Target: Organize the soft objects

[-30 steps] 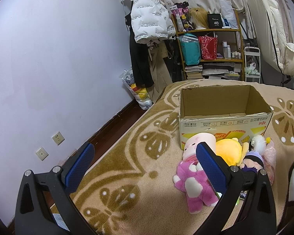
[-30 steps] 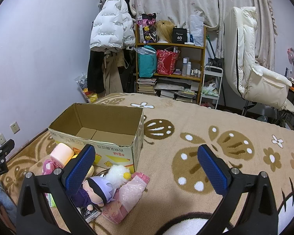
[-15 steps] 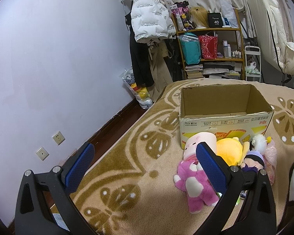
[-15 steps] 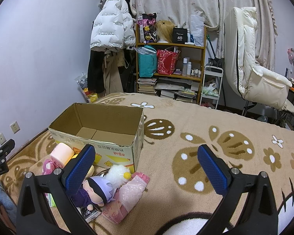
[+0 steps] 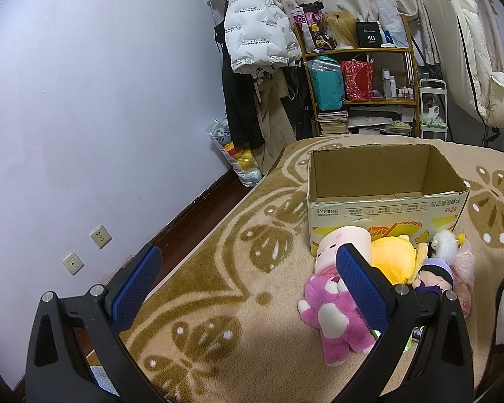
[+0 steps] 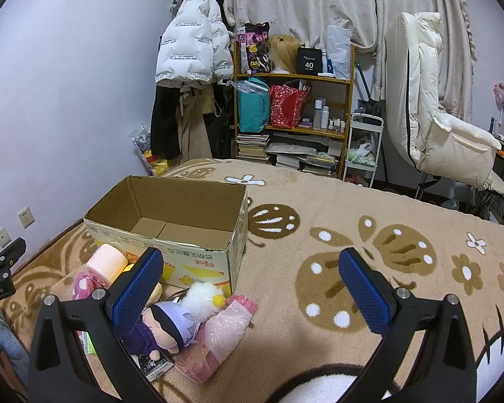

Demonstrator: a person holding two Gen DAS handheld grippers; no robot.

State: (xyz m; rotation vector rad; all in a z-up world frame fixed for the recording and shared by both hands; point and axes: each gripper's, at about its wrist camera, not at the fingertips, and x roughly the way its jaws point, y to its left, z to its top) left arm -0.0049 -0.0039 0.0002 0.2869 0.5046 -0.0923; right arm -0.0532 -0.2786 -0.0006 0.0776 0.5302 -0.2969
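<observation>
No toy is gripped yet; the start of the sorting is judged to be in hand. The left claw [image 5: 245,270] is spread wide, the pink toy [image 5: 332,319] at four o'clock. The right claw [image 6: 250,273] is wide too, the doll [image 6: 166,327] at eight o'clock, the empty box [image 6: 171,221] at eleven. A lowering onto one toy is called for next.

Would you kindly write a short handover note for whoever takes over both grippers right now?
Left gripper: open, holding nothing, above the blanket to the left of the toys.
Right gripper: open, holding nothing, to the right of the toys.
Cardboard box: upright on the blanket, open top, nothing visible inside.
Toys lie heaped against the box front: pink plush, yellow plush, purple-haired doll, white fluffy toy, pink wrapped bundle.
Done: nothing packed yet.
Left: probably move every toy into the box.
</observation>
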